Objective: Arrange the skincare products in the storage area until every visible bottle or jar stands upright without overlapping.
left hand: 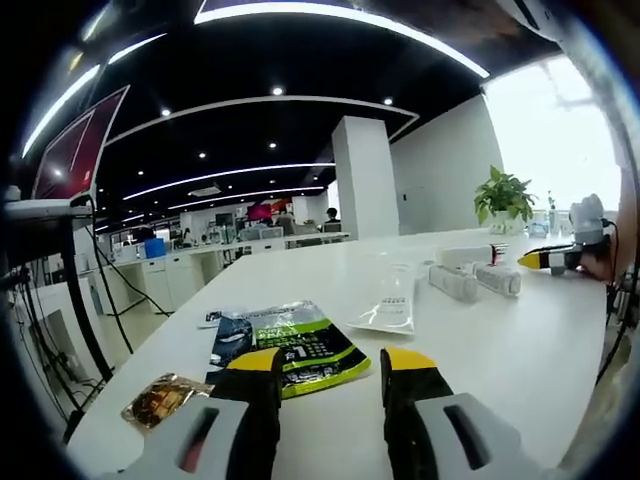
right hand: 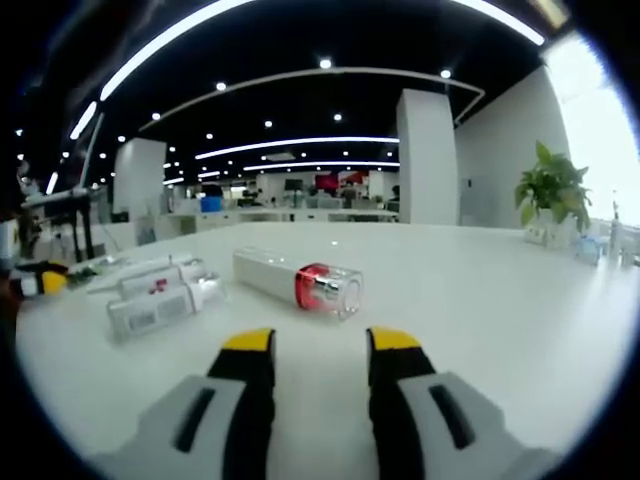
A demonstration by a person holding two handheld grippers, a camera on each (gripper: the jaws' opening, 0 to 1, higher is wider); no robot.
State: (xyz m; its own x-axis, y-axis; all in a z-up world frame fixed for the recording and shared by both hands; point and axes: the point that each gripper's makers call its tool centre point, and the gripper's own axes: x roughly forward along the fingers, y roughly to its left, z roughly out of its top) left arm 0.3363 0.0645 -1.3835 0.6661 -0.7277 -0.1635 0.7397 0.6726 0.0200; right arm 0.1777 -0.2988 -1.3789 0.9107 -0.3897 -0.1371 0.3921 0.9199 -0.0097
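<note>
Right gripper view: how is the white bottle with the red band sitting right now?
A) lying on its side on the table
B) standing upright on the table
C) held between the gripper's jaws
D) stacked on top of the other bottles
A: the white bottle with the red band lies on its side on the white table, ahead of the open right gripper and apart from the other bottles.

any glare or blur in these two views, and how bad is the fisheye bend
Left gripper view: the window at right is blown out white, and the plant beside it reads dark. Ceiling light strips bow into arcs. Right gripper view: the same arcing; the red-banded bottle is fairly sharp, the far desks soft. The table curves in both.
</note>
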